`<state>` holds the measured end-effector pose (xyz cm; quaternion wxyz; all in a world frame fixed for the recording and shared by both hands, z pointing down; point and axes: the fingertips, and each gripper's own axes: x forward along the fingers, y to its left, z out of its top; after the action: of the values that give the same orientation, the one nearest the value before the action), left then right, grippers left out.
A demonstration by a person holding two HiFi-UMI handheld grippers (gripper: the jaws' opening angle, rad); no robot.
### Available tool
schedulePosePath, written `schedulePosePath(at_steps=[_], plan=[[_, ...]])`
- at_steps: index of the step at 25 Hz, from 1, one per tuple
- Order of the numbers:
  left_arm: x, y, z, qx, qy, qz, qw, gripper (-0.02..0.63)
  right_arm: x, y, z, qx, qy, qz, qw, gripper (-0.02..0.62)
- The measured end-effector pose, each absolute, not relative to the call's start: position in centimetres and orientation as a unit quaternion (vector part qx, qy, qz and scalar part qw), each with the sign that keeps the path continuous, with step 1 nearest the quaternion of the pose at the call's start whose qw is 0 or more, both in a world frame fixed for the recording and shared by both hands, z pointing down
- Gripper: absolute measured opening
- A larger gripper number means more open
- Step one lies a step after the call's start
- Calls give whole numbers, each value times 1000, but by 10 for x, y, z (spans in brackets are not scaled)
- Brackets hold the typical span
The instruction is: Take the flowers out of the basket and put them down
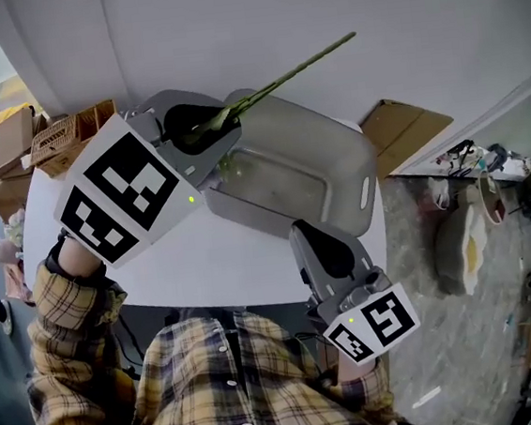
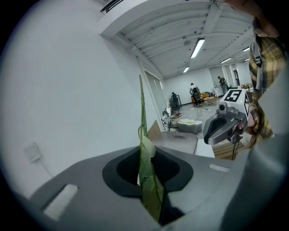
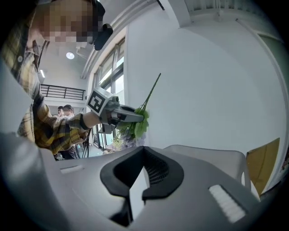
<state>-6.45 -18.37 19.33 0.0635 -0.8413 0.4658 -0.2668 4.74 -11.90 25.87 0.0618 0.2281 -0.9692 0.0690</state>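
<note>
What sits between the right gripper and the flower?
The basket: in the head view it spans the stretch from the right gripper to the flower held by the left gripper.

The left tongs (image 1: 202,129) hide the flowers' (image 1: 289,72) blooms in head view.

A white table (image 1: 216,259) carries a grey plastic basket (image 1: 352,177), upright; the boxes (image 1: 11,139) at left perhaps stand off it.

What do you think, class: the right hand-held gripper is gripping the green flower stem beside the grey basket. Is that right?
Not quite. The left hand-held gripper is gripping the green flower stem beside the grey basket; the left gripper view shows the stem between its jaws. The right hand-held gripper holds nothing.
</note>
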Motion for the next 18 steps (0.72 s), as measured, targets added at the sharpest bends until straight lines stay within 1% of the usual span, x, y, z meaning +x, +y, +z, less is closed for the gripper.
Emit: schedulePosePath(at_steps=[8,18], plan=[[-131,-134,233,-793,524,-311,11,77,1,-107,266,168,-981,69,70,6],[-179,-92,305,-742,556,-368,-66,77,-40,-98,277,109,-988,73,86,6]])
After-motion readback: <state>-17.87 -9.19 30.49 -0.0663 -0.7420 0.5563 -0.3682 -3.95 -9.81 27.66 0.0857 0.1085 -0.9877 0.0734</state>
